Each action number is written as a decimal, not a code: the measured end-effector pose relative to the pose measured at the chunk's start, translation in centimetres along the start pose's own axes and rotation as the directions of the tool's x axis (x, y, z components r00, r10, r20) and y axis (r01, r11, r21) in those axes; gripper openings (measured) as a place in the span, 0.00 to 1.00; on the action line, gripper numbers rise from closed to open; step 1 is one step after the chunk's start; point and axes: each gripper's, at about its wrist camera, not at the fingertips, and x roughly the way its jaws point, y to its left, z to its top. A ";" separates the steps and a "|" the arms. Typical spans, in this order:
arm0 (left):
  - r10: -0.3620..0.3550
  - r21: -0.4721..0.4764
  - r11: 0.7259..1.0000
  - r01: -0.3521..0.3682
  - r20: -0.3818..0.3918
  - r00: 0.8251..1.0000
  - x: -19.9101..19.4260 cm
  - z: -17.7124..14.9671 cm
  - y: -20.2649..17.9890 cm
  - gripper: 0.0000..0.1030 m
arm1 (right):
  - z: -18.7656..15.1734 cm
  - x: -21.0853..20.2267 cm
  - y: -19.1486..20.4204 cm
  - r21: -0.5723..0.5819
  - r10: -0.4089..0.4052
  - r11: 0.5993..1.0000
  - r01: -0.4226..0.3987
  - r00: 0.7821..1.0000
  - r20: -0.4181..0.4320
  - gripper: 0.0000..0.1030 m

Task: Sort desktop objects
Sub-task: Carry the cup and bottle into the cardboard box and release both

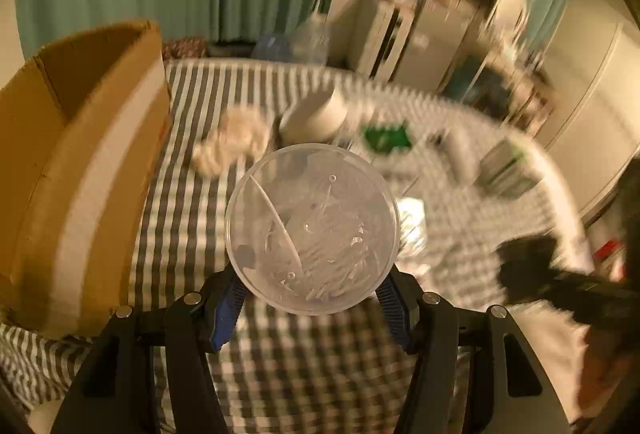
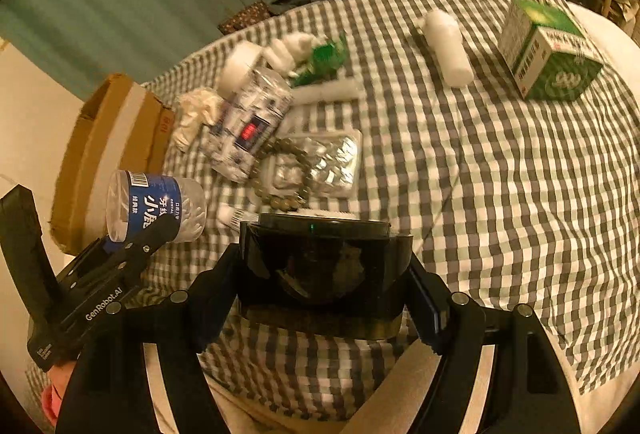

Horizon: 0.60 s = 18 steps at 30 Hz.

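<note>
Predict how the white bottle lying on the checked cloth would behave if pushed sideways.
The white bottle lies on its side and looks round, so it would probably roll. It seems plastic, likely light and not fragile. The soft checked cloth might slow it.

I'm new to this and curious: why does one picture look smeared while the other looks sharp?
Left wrist view: the tablecloth and far room are motion-blurred, yet the held clear tub is crisp. Right wrist view: mostly sharp, green box legible. Both are dim, orange-tinted and fisheye-curved.
</note>
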 end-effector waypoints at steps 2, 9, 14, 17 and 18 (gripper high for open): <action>-0.008 -0.004 1.000 0.009 0.060 0.998 -2.4 1.3 0.3 0.60 | 0.3 -0.9 1.1 -0.013 0.022 1.000 -0.022 1.000 0.019 0.73; 0.077 -0.037 0.997 -0.071 0.185 0.980 -9.2 5.0 4.0 0.60 | 1.6 -4.1 8.0 -0.125 0.143 0.983 -0.135 0.988 0.061 0.73; 0.236 -0.116 0.969 -0.217 0.182 0.955 -11.5 6.0 10.1 0.60 | 2.0 -4.3 13.8 -0.202 0.243 0.952 -0.230 0.969 0.044 0.73; 0.312 -0.157 0.944 -0.290 0.139 0.940 -11.1 5.4 14.0 0.60 | 2.1 -3.2 17.2 -0.251 0.265 0.934 -0.255 0.964 0.007 0.73; 0.330 -0.169 0.936 -0.307 0.128 0.935 -10.8 5.2 15.0 0.60 | 2.1 -2.5 18.5 -0.267 0.267 0.928 -0.260 0.964 -0.011 0.73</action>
